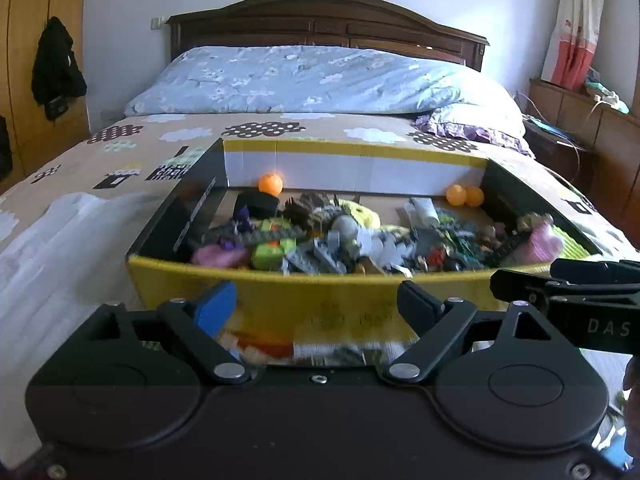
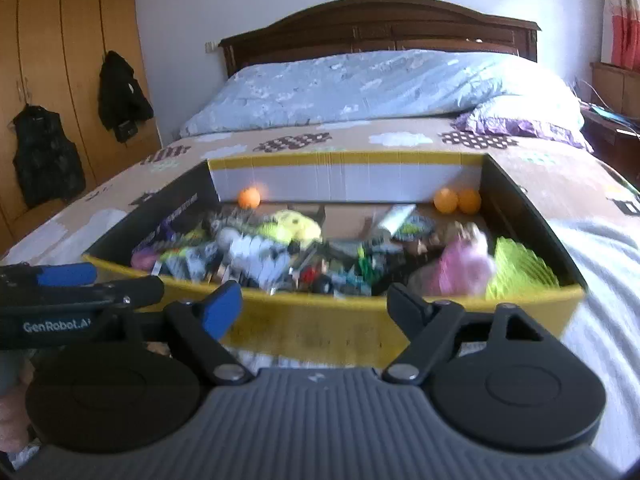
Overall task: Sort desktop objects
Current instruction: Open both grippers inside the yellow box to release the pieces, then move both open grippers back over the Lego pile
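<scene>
A shallow yellow-rimmed cardboard box (image 1: 312, 292) lies on the bed, full of small toys: grey and green brick pieces (image 1: 312, 244), a pink soft toy (image 1: 544, 242), a yellow plush (image 1: 362, 214), three orange balls (image 1: 270, 184). It also shows in the right wrist view (image 2: 320, 320), with the pink toy (image 2: 460, 268) and a yellow-green mesh thing (image 2: 520, 268) at its right. My left gripper (image 1: 316, 300) is open and empty in front of the box's near wall. My right gripper (image 2: 316, 300) is open and empty there too, and shows at the left view's right edge (image 1: 568, 288).
The bed has a patterned beige sheet (image 1: 100, 168), a blue quilt (image 1: 320, 80) and a dark wooden headboard (image 1: 320, 20). A wardrobe with hanging black clothes (image 2: 52, 160) stands at the left. A nightstand (image 1: 580, 120) stands at the right.
</scene>
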`<state>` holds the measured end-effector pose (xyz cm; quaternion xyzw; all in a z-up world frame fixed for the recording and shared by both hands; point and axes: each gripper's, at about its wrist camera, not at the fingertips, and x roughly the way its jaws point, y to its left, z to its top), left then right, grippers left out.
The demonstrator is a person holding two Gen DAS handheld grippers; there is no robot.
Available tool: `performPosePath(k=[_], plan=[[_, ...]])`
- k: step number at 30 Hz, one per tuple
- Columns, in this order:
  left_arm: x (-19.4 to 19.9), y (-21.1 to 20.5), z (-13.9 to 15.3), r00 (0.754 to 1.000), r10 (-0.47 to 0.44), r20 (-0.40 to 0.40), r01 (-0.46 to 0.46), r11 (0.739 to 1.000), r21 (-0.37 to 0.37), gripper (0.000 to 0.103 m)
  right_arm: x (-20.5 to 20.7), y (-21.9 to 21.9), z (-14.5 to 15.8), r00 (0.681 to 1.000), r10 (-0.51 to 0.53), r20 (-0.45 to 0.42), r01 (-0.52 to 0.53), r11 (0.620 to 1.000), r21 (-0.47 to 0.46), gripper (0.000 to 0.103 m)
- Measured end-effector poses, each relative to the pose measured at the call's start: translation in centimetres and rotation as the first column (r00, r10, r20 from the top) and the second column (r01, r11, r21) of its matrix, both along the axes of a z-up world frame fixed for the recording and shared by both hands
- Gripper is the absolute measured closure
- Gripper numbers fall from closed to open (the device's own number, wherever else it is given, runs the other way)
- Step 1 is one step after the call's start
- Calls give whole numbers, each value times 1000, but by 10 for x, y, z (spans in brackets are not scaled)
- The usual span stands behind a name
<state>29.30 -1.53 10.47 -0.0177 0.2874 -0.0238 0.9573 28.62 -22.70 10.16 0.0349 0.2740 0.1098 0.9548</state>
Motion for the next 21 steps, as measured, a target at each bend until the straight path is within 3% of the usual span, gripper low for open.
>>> performPosePath(k=[8, 21], plan=[[-69, 5, 1, 1000, 20, -8, -20, 1000, 4, 7, -52, -3, -2, 999, -25, -26, 25, 1000, 19, 0], [-173, 11, -17, 998, 65, -23, -64, 998, 23, 4, -146, 14, -17, 997, -36, -63, 37, 999, 13, 0]])
